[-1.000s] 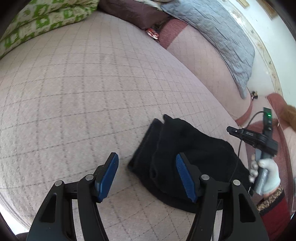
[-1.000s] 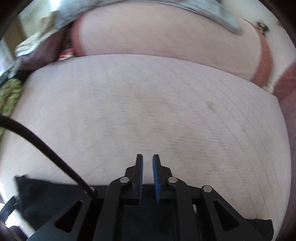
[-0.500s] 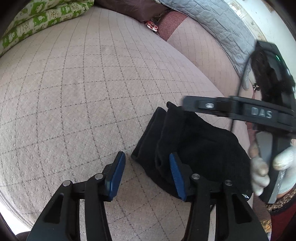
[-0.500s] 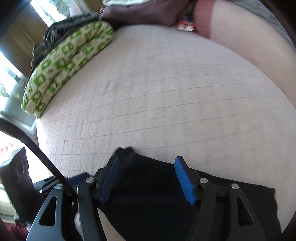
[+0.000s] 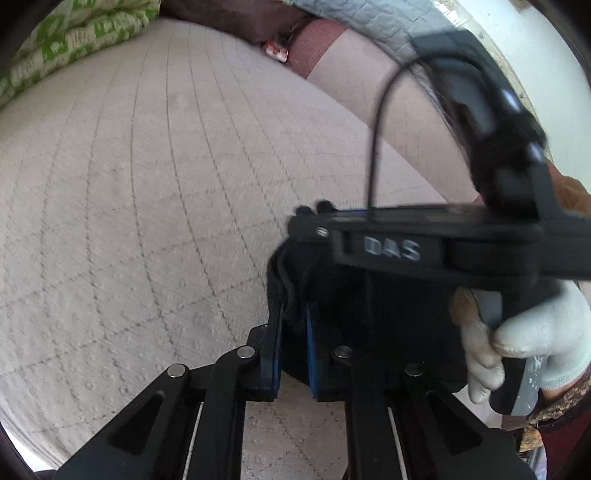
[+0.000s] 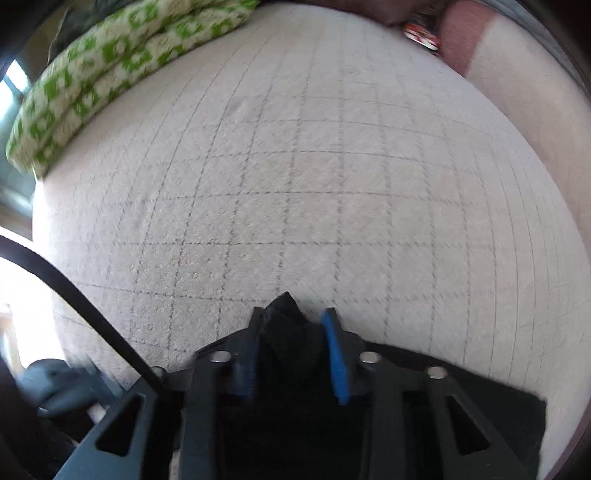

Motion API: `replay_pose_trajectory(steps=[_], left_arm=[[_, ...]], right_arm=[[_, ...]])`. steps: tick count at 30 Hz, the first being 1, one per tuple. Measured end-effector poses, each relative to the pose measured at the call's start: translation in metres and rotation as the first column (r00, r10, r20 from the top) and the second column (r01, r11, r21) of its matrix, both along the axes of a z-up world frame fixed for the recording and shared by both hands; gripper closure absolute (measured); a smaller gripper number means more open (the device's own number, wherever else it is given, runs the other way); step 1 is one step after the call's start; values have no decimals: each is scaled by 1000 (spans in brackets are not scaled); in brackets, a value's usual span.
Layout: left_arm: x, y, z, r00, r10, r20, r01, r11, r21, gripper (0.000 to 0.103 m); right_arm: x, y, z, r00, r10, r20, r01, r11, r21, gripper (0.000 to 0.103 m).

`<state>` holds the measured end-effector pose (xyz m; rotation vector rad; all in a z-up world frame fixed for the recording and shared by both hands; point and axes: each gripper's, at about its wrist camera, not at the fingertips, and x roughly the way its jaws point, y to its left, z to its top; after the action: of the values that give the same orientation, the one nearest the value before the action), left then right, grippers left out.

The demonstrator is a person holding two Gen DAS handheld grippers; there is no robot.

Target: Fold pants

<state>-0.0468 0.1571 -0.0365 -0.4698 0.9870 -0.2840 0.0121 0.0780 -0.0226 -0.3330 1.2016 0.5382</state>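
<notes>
- The bed [image 5: 140, 206] fills both views, covered in a pale pinkish quilted bedspread [image 6: 332, 192] with a stitched grid; its near edge runs along the bottom of each picture.
- A folded green-and-white patterned blanket [image 6: 110, 66] lies at the bed's far left corner; a grey quilted blanket [image 5: 373, 22] drapes over the far right side, beyond a maroon-edged bolster [image 5: 321, 40].
- The black pants [image 5: 369, 314], bunched into a folded stack, lie near the bed's near edge, toward its right side in the left wrist view; one dark corner reaches the right edge of the right wrist view.
- The right gripper [image 6: 291, 325], held in a white-gloved hand [image 5: 528, 343], crosses over the pants; its jaws have just been closing and now pinch a raised peak of the black fabric between the blue pads [image 6: 334, 354].
- The left gripper [image 5: 293, 314] is clenched on the left edge of the pants, its jaws having just closed with a thin fold of cloth between them.
- A black cable [image 5: 376, 140] loops up from the right gripper.
</notes>
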Motion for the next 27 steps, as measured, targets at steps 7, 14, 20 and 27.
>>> replay_pose_trajectory(steps=[7,14,20,27], left_arm=[[-19,-20,29,998,-41,41,47,985,-168,93],[-15,-95,30,990,-139,10,139,975,-175,93],[-10,-171,35,969,-247,3,245,959,-143,93],[-5,-248,25,940,-341,-33,338,939,-69,90]], right_arm=[[-28,-50,46,996,-58,74,48,990,133,81],[-45,-138,66,978,-195,73,172,954,245,81],[-53,-233,66,928,-370,43,327,866,379,81],[-63,-325,48,842,-539,5,473,743,473,71]])
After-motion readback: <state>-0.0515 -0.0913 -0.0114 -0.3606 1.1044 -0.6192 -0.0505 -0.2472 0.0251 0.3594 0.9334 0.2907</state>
